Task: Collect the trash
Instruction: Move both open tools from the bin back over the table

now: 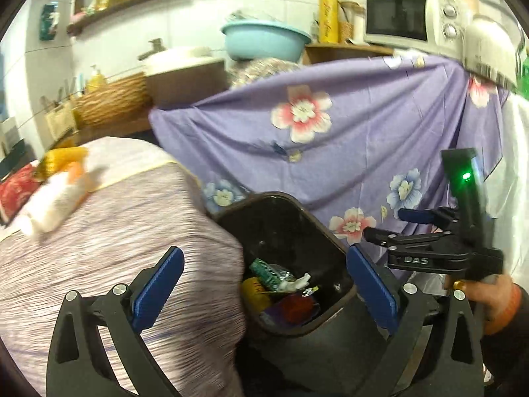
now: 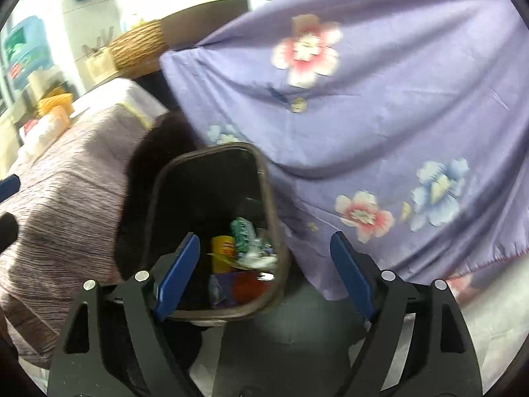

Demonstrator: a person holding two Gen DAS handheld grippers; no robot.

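Dark bin [image 1: 330, 248], colourful wrappers [image 1: 281, 284] inside

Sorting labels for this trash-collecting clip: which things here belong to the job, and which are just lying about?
Job:
- dark rectangular plastic bin
- yellow can and green wrapper inside it
- left gripper, right gripper, both open

Lying about:
- purple flowered cloth
- white microwave
- blue basin
- wicker basket

Each gripper is black with two flat blue pads and shiny round silver screws. The left gripper [image 1: 264, 284] looks just like the right gripper [image 2: 264, 271]. The right one has white letters, a green light and an orange cuff behind it.
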